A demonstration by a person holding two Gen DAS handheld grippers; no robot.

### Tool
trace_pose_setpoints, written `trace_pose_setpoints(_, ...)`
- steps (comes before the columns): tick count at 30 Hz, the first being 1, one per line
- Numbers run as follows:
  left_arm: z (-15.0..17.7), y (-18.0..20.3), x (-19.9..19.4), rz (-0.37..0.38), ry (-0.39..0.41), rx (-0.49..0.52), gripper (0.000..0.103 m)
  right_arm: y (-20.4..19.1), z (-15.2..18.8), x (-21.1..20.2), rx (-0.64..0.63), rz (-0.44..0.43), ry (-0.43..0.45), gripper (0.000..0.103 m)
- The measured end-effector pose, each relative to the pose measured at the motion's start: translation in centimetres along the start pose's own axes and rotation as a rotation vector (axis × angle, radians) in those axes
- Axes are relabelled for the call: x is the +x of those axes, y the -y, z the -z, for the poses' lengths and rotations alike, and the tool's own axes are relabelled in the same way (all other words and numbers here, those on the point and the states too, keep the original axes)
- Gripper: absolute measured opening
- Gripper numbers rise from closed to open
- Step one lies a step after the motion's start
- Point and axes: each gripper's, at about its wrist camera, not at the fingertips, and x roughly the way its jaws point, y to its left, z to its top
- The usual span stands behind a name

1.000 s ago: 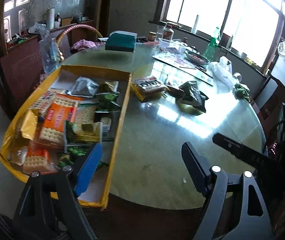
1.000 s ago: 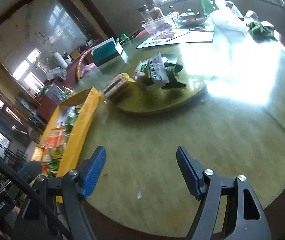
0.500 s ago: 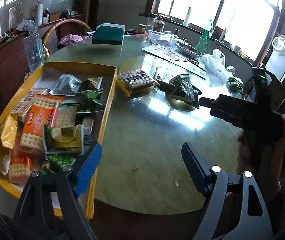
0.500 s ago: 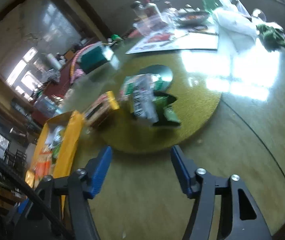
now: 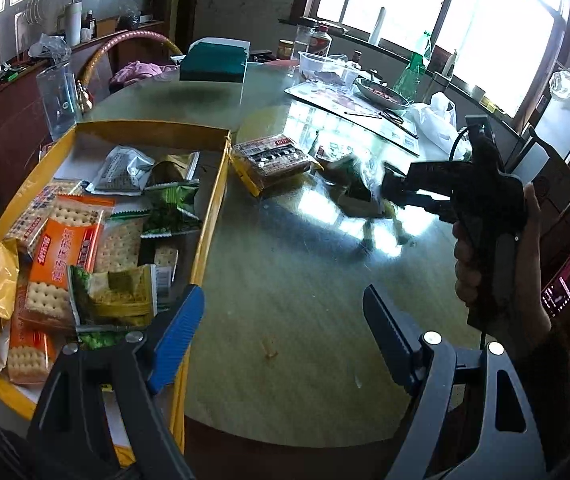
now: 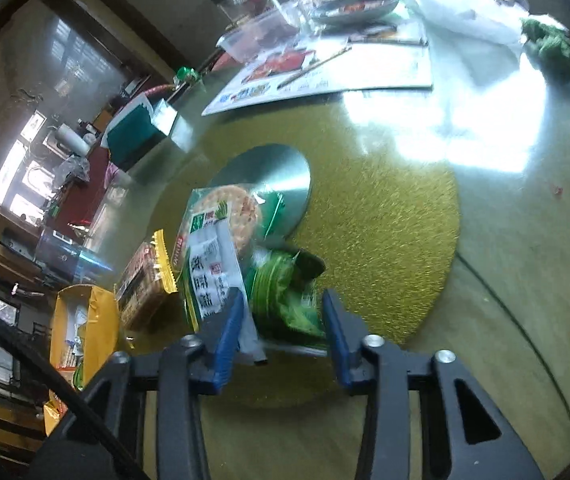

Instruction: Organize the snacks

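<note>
A yellow box point(image 5: 213, 184) full of cracker and snack packets sits at the table's left edge. Loose snacks lie on the glass table: a brown-and-yellow packet point(image 5: 271, 162) point(image 6: 145, 284) and a pile of green packets point(image 5: 355, 188) point(image 6: 285, 292). My right gripper point(image 6: 281, 316) point(image 5: 389, 188) is partly closed, its fingers straddling the green packets, with a white-and-green cracker packet point(image 6: 213, 248) beside them. I cannot tell whether it grips them. My left gripper point(image 5: 285, 328) is open and empty, low over the table's near edge beside the box.
A green tissue box point(image 5: 213, 64), a plastic tub point(image 5: 325, 70), a dish point(image 5: 381, 92), a green bottle point(image 5: 413, 68), a placemat point(image 6: 325, 72) and a white plastic bag point(image 5: 437, 120) crowd the far side. A chair back point(image 5: 125, 44) stands behind the box.
My right gripper moved forward across the table to the green packets and narrowed its jaws around them. My left gripper stayed open and nearly still.
</note>
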Motion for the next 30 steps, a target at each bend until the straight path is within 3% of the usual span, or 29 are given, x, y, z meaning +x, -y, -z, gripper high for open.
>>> trace_pose_setpoints(9, -1.0, 1.6, 1.0, 0.003, -0.018, 0.041, 0.082, -0.1, 3.8, -2.3, -0.090, 0.076, 0.000, 0.030)
trace_pose_setpoints(13, -1.3, 2.3, 1.8, 0.001, -0.029, 0.047, 0.082, -0.8, 6.7, -4.3, -0.167, 0.118, 0.013, 0.018)
trace_pose_setpoints(19, -2.5, 3.1, 4.2, 0.000, -0.057, 0.047, 0.082, -1.4, 10.3, -7.7, -0.197, 0.062, 0.047, 0.018)
trace_pose_setpoints(30, -5.6, 5.1, 9.1, -0.038, -0.093, 0.044, 0.082, -0.1, 11.7, -9.0, -0.138, -0.003, 0.066, 0.024)
